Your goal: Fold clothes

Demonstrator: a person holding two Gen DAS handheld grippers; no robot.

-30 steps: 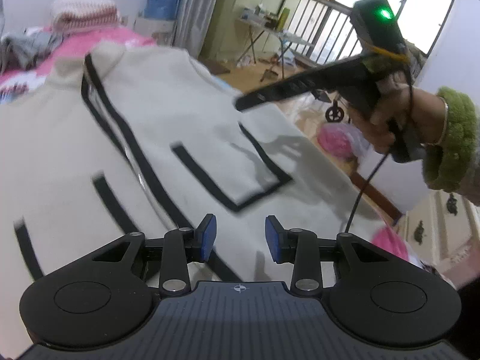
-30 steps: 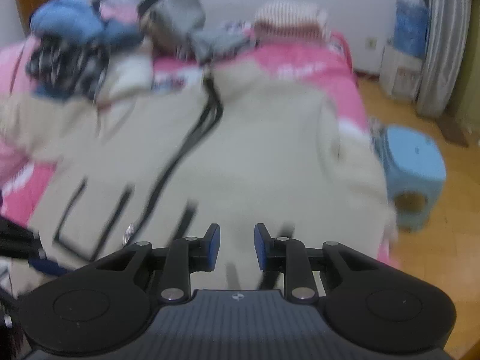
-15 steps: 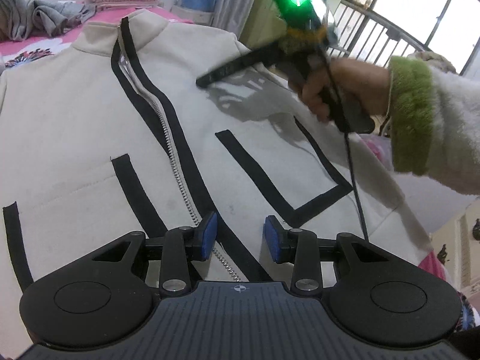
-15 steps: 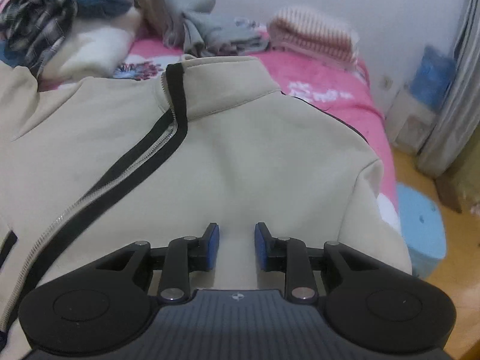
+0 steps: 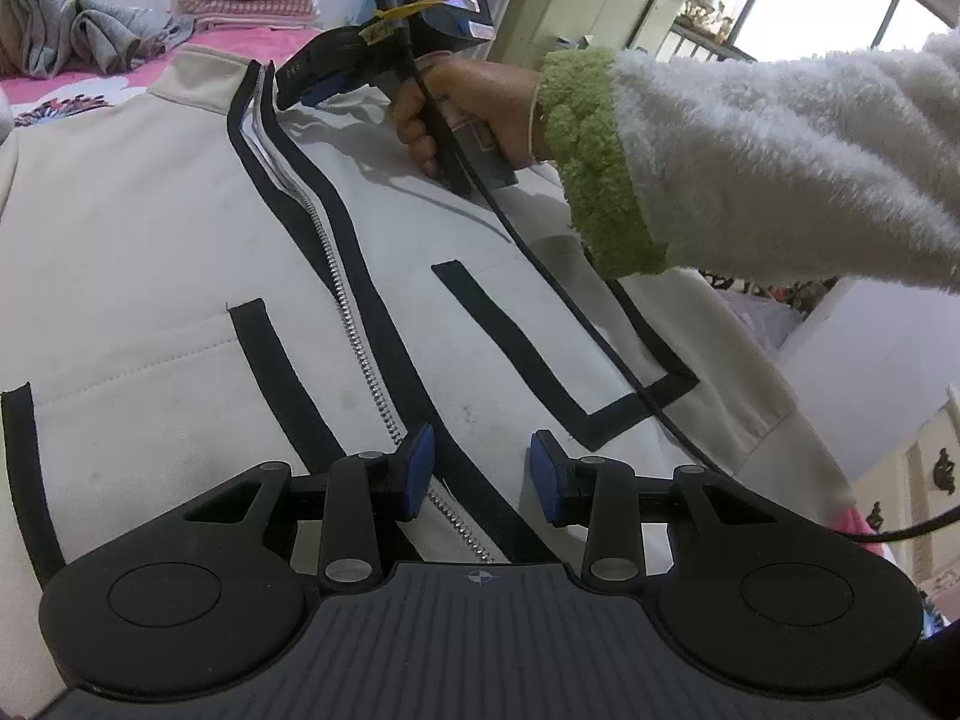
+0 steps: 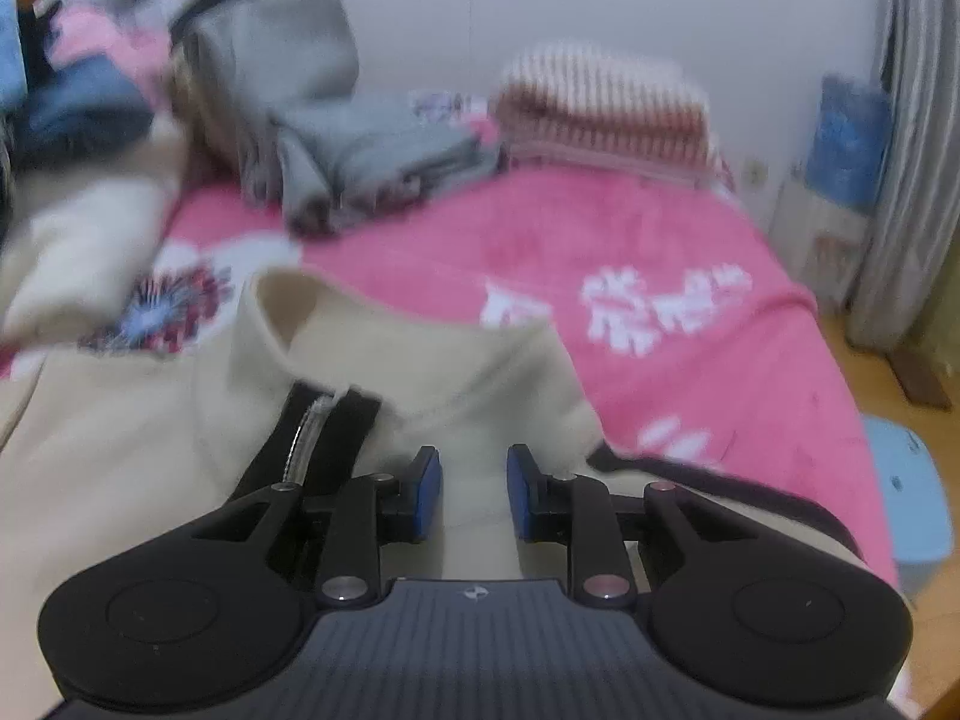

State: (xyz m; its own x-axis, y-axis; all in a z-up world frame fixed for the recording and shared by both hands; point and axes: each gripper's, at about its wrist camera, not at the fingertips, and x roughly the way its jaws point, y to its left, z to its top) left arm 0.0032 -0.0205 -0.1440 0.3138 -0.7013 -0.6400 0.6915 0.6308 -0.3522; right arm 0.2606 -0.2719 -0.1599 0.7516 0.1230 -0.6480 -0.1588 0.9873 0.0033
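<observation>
A cream jacket (image 5: 150, 240) with black trim and a zipper (image 5: 354, 330) lies front-up and flat on the bed. My left gripper (image 5: 480, 468) hovers low over the zipper near the hem, open, with nothing between its blue pads. My right gripper (image 6: 474, 492) stands open just above the jacket (image 6: 120, 450), right of the zipper top and below the collar (image 6: 390, 348). The left wrist view shows the right gripper (image 5: 294, 90) at the collar, held by a hand (image 5: 468, 102) in a fluffy white sleeve with a green cuff.
The pink bedspread (image 6: 660, 252) stretches beyond the collar. Grey clothes (image 6: 360, 162), a striped folded blanket (image 6: 600, 114) and a mixed clothes heap (image 6: 78, 90) lie at the far side. A blue stool (image 6: 912, 492) stands on the floor to the right of the bed.
My right gripper has travelled up the jacket from the chest to the collar and come lower. My left gripper has sunk a little toward the hem. Both jaws kept their gaps.
</observation>
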